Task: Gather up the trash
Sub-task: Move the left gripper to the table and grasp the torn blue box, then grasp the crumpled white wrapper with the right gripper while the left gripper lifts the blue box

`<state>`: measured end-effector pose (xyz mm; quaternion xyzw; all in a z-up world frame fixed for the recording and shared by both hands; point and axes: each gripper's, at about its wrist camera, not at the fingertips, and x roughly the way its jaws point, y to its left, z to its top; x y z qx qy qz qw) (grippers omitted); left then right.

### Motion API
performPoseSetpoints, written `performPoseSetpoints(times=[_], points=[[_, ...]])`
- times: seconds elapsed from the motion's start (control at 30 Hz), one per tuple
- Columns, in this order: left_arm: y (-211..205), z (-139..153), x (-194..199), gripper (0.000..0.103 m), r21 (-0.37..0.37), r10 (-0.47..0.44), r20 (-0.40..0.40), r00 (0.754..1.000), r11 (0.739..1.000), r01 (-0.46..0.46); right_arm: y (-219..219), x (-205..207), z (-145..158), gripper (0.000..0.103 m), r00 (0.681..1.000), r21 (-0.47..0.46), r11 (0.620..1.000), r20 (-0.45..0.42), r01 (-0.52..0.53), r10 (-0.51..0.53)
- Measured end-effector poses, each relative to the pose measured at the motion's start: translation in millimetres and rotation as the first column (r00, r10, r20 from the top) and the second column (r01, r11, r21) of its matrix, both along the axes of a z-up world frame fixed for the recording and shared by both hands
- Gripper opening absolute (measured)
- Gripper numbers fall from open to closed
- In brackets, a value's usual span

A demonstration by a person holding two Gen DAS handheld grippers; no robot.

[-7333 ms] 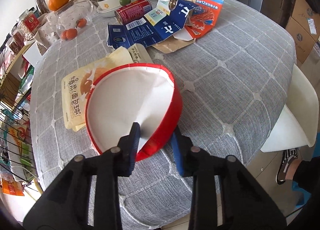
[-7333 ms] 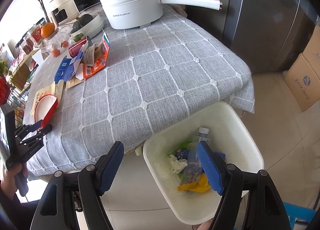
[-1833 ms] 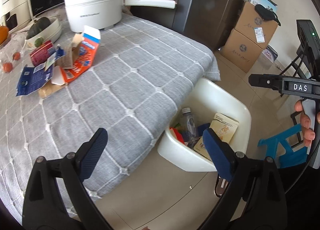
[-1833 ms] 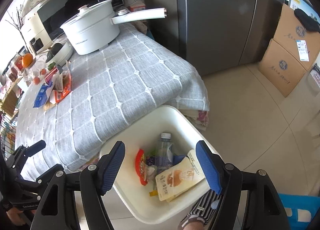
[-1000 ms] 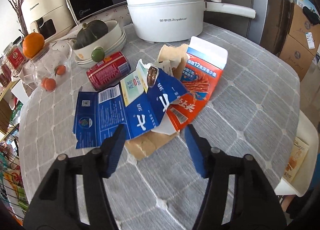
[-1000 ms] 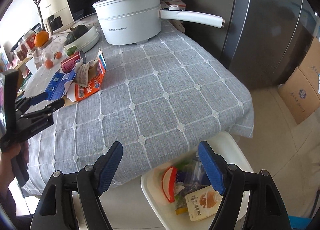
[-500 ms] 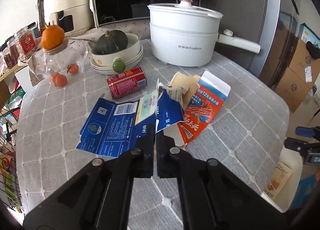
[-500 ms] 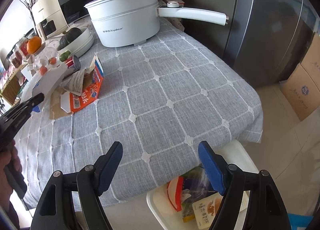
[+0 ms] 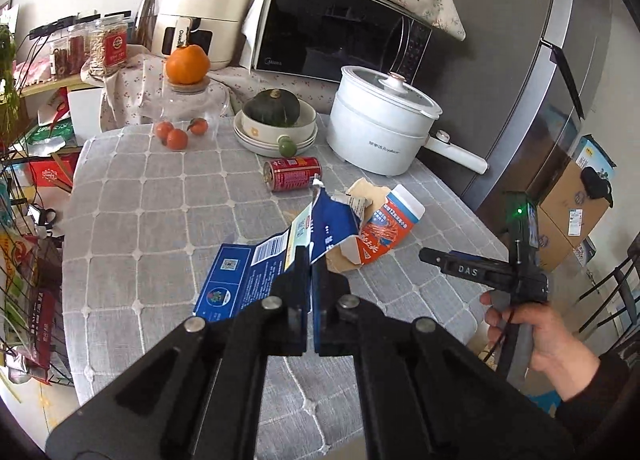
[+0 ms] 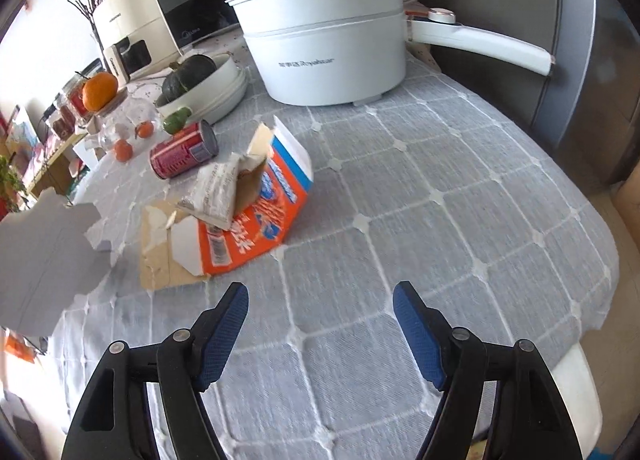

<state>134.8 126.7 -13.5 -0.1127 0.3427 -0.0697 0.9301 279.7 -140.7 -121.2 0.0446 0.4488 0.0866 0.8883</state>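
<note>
From the left wrist camera, the left hand-held gripper (image 9: pixel 310 260) has its jaws pressed together on the blue flattened carton (image 9: pixel 256 276), pinching its edge. The carton is lifted off the counter (image 9: pixel 132 228); its long axis runs from about 8 o'clock, where the barcode panel hangs low, up to about 1 o'clock, where a torn flap stands nearly upright above the fingers. This hand-held gripper tilts downward over the near half of the counter. Just beyond, at 1 o'clock from the fingertips, the orange carton (image 9: pixel 384 232) lies on brown torn cardboard (image 9: pixel 340 260), its white gable end pointing to 1 o'clock. A red can (image 9: pixel 293 173) lies on its side farther back, long axis running 9 to 3 o'clock. At 3 o'clock a hand (image 9: pixel 536 332) grips the right hand-held gripper (image 9: pixel 430 256), which reaches in roughly level from the counter's edge, fingers pointing to 9 o'clock.

From the right wrist camera, the right hand-held gripper (image 10: pixel 320 316) stands spread with nothing between its blue pads (image 10: pixel 224 324), the jaws closing. It angles steeply down at the grey tablecloth. The orange carton (image 10: pixel 260 220) lies at 11 o'clock from it, long axis from 7 to 1 o'clock, gable end at 1 o'clock. The red can (image 10: pixel 184 154) lies beyond. A pale grey sheet at 9 o'clock is likely the blue carton's plain back (image 10: pixel 40 256), raised off the counter.
</note>
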Motion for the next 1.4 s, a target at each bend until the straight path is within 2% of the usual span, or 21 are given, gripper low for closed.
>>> performPoseSetpoints(times=[0.07,0.17,0.3,0.47,0.53,0.57,0.67,0.7,0.77,0.8,1.17,1.4], points=[[7,1,-3,0.002,0.010,0.004,0.010,1.000,1.000,-0.004,12,10,1,0.060,1.000,0.063,0.998,0.007,-0.028,0.027],[19,3,-3,0.002,0.004,0.013,0.020,1.000,1.000,-0.013,34,28,0,0.058,0.998,0.151,0.986,0.012,-0.067,0.066],[29,3,-4,0.002,0.014,0.012,0.021,1.000,1.000,-0.012,63,59,-6,0.059,0.998,0.190,0.979,0.013,-0.070,0.069],[43,-1,-3,0.002,-0.003,0.036,0.012,0.999,0.999,-0.036,93,96,-28,0.058,1.000,0.145,0.989,-0.010,-0.024,0.026],[48,-1,-3,0.002,-0.012,0.046,0.008,0.999,0.999,-0.046,98,108,-38,0.053,1.000,0.123,0.992,-0.029,0.005,-0.002],[50,-2,-2,0.002,-0.012,0.050,0.007,0.999,0.999,-0.050,99,111,-42,0.045,0.999,0.119,0.993,-0.030,0.015,-0.012],[53,-2,-2,0.002,-0.015,0.060,0.007,0.998,0.998,-0.059,104,112,-42,0.041,1.000,0.092,0.995,0.006,0.023,-0.024],[53,-1,-2,0.002,-0.017,0.062,0.008,0.998,0.998,-0.062,105,111,-42,0.032,1.000,0.088,0.996,0.008,0.010,-0.011],[53,0,-2,0.002,-0.021,0.067,0.012,0.998,0.998,-0.067,106,106,-36,0.027,1.000,0.072,0.997,0.016,-0.015,0.014],[54,0,-3,0.002,-0.024,0.070,0.014,0.997,0.997,-0.070,108,102,-31,0.012,0.999,0.058,0.998,0.029,-0.033,0.031],[34,9,-9,0.002,-0.069,0.050,0.020,0.999,0.996,-0.048,81,22,45,0.012,0.985,-0.017,0.994,0.138,-0.104,0.106],[-8,28,-24,0.002,-0.011,-0.052,0.083,0.995,0.999,0.053,31,-33,70,0.012,0.985,-0.045,0.996,0.151,-0.078,0.084]])
